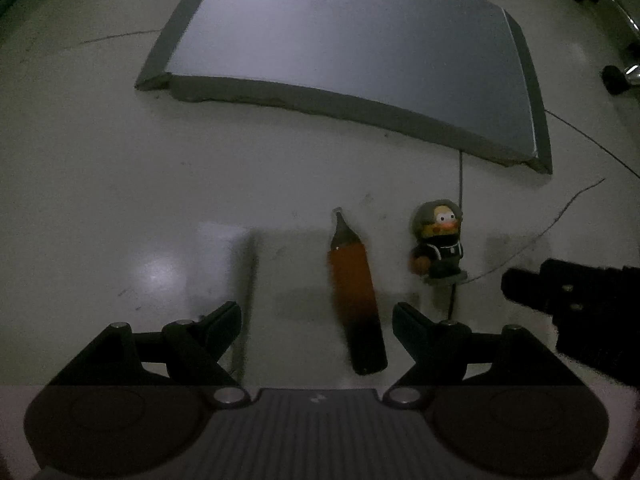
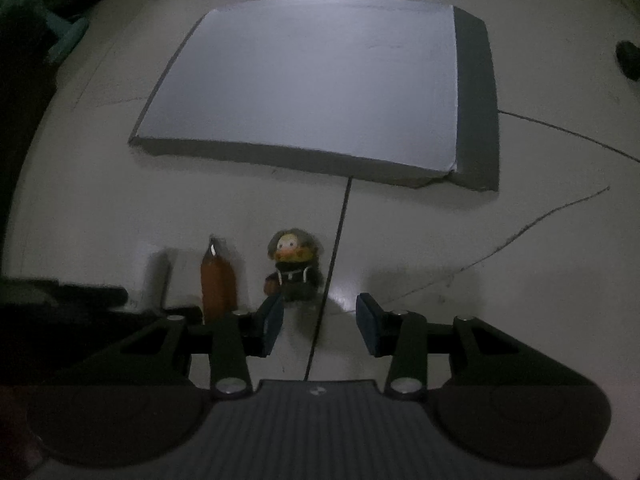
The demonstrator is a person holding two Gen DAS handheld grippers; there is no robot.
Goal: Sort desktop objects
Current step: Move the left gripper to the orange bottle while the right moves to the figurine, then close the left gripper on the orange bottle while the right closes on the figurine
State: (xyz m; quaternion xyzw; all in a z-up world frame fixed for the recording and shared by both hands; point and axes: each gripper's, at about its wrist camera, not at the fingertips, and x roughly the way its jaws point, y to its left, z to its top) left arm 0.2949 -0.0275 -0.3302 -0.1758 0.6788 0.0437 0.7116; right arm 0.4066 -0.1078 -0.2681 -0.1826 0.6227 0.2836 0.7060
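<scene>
Now the orange pen lies flat on the pale counter, its silver tip pointing toward the grey mat; the duck figurine stands upright just beside the pen, on the right as the left wrist view shows it, and both sit well short of the mat's near edge; the mat looks like the likely sorting spot, though that is a judgement only. The left tongs hang wide and hold nothing, with the pen's dark rear end lying between their tips, nearer the right one; the right tongs are likewise spread and empty, with the figurine just ahead of their left tip, near the left pad or touching it. To do the step well, the left tongs should centre over the pen's body so both pads meet its sides squarely, then close gently, since a round barrel may roll; the right tongs should shift left to straddle the figurine before closing, or they may tip it toward the pen. Light is dim and both views are blurred; the figurine's base is partly hidden in the right wrist view, and the pen's lower half sits behind the tongs' linkage there; a faint pale rectangle left of the pen is too vague to name.
</scene>
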